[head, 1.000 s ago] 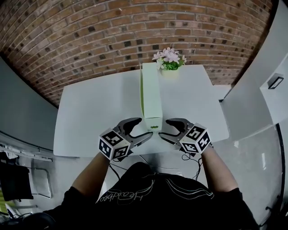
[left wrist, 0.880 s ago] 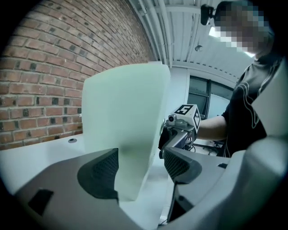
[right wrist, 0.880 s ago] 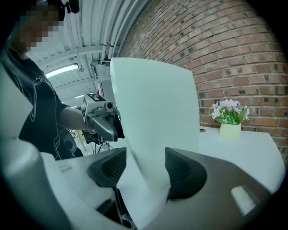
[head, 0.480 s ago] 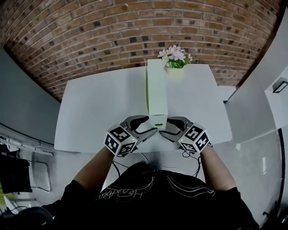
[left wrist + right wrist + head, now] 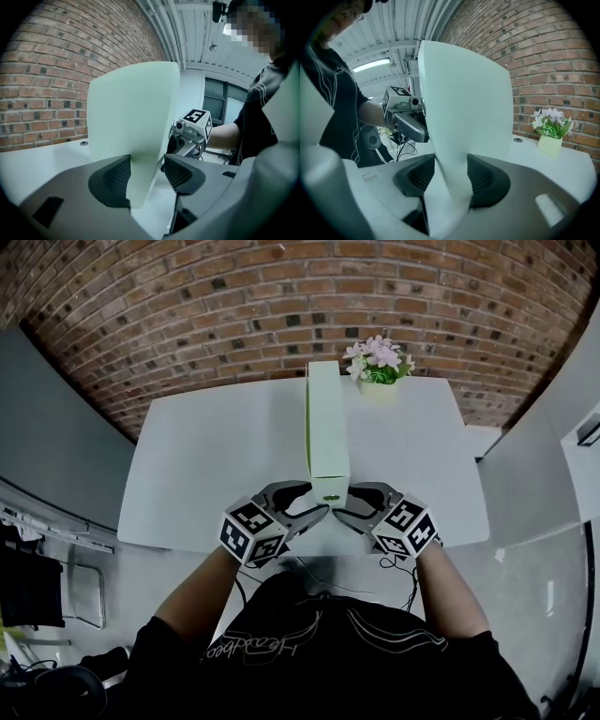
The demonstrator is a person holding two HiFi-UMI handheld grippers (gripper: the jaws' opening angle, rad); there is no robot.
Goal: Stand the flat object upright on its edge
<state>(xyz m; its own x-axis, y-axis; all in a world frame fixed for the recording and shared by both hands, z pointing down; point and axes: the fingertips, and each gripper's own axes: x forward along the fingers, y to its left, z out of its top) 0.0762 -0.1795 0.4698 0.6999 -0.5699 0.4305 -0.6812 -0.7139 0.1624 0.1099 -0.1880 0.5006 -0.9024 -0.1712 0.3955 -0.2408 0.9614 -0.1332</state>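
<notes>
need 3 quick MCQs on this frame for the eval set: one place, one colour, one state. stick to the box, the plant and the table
1. What colour is the long flat rectangular box?
A) pale green
B) red
C) black

2. Where on the white rectangular table is the small pale pot of pink flowers?
A) at the near edge, by the person
B) at the far edge, just right of the box's far end
C) on top of the box

3. How does the box sit?
A) flat on its broad face
B) upright on a long narrow edge
C) leaning on the flower pot

Answers:
1 A: all three views show a pale green surface.
2 B: in the head view the pot stands at the table's far edge, beside the box's far end.
3 B: in the head view only the box's narrow top edge faces up, and both gripper views show its broad faces vertical.
</notes>
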